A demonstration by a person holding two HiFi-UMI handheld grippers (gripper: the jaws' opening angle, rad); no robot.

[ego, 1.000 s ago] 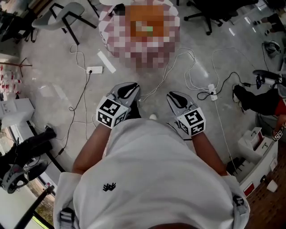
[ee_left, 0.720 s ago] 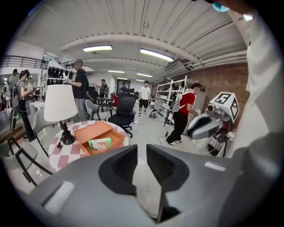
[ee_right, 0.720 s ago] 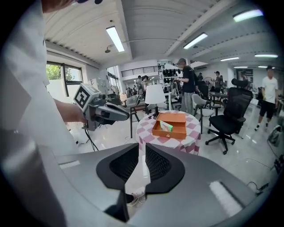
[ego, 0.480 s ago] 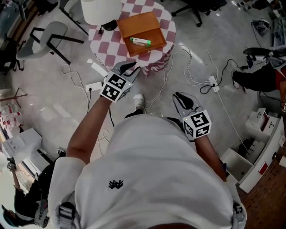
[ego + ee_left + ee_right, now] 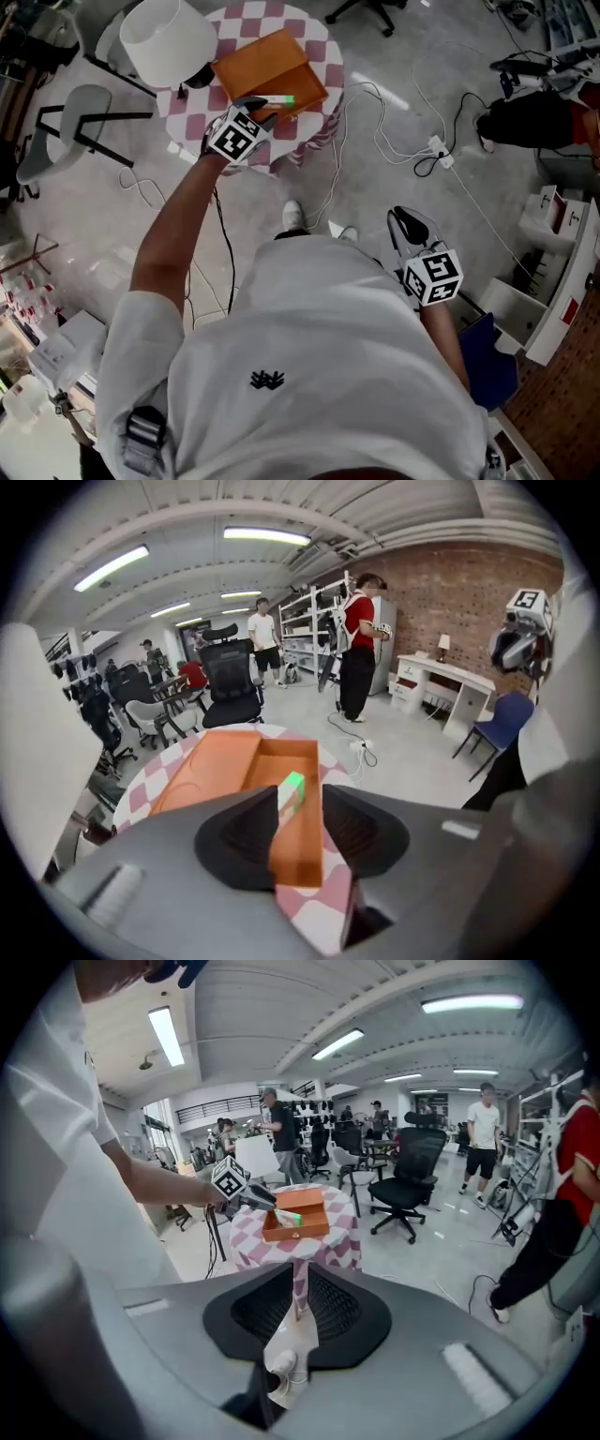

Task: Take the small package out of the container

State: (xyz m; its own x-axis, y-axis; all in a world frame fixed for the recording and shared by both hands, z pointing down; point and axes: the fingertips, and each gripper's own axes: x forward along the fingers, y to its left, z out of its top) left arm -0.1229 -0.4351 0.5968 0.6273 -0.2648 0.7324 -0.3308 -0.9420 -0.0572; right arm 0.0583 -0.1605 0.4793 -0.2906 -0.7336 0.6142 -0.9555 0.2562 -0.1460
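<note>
Bench (image 5: 319,47), round w/ a red-and-white checked cloth, sits at top of the head view. Orange container (image 5: 258,66) lies open on it. Small package (image 5: 283,100), white w/ a green end, lies inside the container.

Left gripper (image 5: 267,103) is stretched out over the bench on a bare arm, w/ its tips at the container's near edge, right by the package. In the left gripper view the jaws are spread and have just been opening. The package shows in line w/ the gap btwn them, a little beyond the tips, pads not pressing on it. It is not gripped or lifted.

Right gripper (image 5: 405,217) hangs close to the person's body, over the floor and well apart from the bench. In its own view the jaws stand a narrow gap apart w/ nothing btwn them. Floor and a white shoe (image 5: 281,1365) show through the gap. Bench and container are farther off, w/ the left gripper at them.

White lamp (image 5: 169,39) is at the bench's left edge, near the container. Cables and a power strip (image 5: 439,148) lie on the floor right of the bench. Grey chair (image 5: 56,131) stands left of it. Several people stand farther back in the room in both gripper views.
</note>
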